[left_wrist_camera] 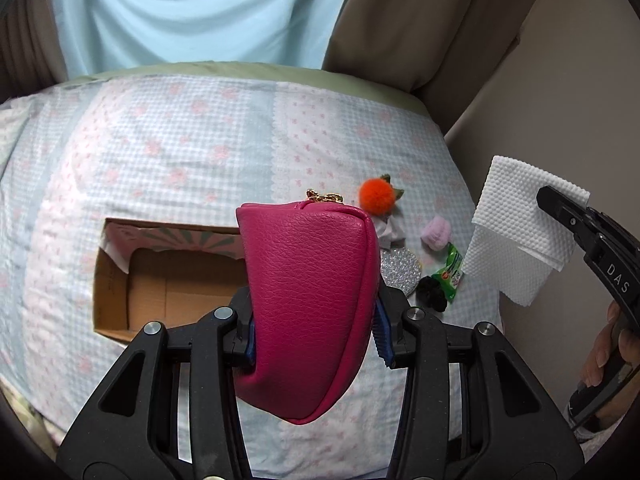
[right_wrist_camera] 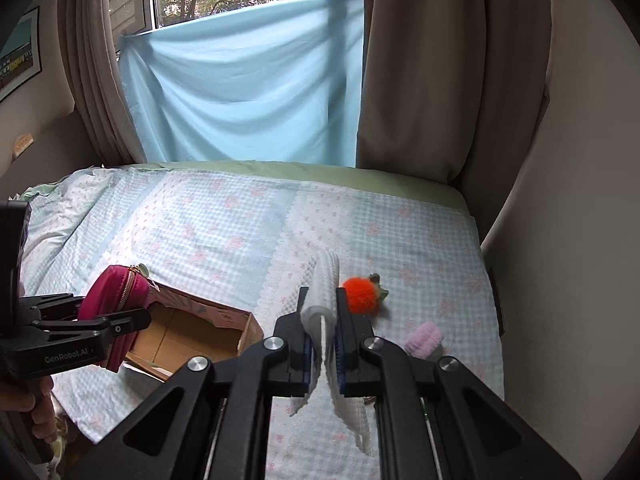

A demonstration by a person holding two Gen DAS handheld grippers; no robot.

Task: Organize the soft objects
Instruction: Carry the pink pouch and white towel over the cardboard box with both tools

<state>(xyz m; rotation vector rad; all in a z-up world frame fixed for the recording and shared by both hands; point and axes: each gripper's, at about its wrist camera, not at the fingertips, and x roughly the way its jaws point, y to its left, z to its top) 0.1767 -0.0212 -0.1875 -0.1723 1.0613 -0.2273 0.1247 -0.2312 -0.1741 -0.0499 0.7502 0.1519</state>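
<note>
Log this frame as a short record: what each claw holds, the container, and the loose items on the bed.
left claw: shut on pink pouch, held above the bed beside the box
right claw: shut on white paper towel
cardboard box: open, nothing visible inside
loose on bedspread: orange pompom, lilac fluffy item, silver glitter disc, black scrunchie, green packet

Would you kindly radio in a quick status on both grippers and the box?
Left gripper shut on pink pouch, held above the open cardboard box. Right gripper shut on white paper towel. Nothing blocking the box.
</note>
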